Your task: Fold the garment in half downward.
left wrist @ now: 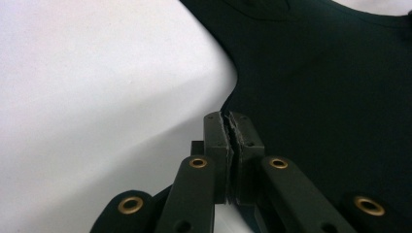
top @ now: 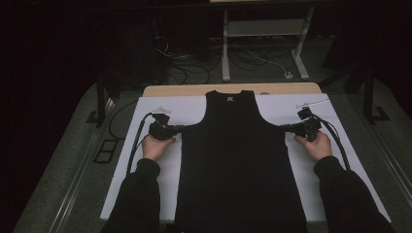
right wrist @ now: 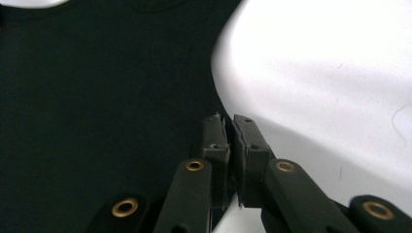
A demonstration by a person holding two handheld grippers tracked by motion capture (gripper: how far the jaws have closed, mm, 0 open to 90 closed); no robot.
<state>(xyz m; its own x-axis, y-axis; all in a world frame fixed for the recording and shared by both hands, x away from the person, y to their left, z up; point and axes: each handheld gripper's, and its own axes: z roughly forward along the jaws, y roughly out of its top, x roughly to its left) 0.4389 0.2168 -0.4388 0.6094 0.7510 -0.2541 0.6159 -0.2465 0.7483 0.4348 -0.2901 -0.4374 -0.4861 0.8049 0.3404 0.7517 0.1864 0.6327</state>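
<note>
While both of my grippers are clamped at the sides of the black tank top (top: pixel 238 160), I judge the step in hand to be the pinch that comes before a fold or a lift. That garment is my landmark: it lies flat and face up, neck toward the far edge, hem toward me, down the middle of the white sheet (top: pixel 145 160) that covers the table. Beyond its neckline a strip of bare wooden tabletop (top: pixel 184 90) shows; past that, a dim floor with cables.

The left gripper (top: pixel 180 128) sits at the top's left edge, just under the armhole. In the left gripper view its jaws stand pressed together at the cloth's edge (left wrist: pixel 229 127), gripping the side seam as far as I can tell. The right gripper (top: pixel 283 127) mirrors it at the top's right edge, jaws likewise nipped shut on the hem of the armhole curve (right wrist: pixel 226 127).

The fabric reads as matte, smooth knit, limp, with curved armholes and a small label at the neck. The sheet is smooth with soft ripples. The pads look ridged.

My next move, I think, calls for raising both sides evenly, keeping the thin cloth from slipping out of so shallow a bite.
</note>
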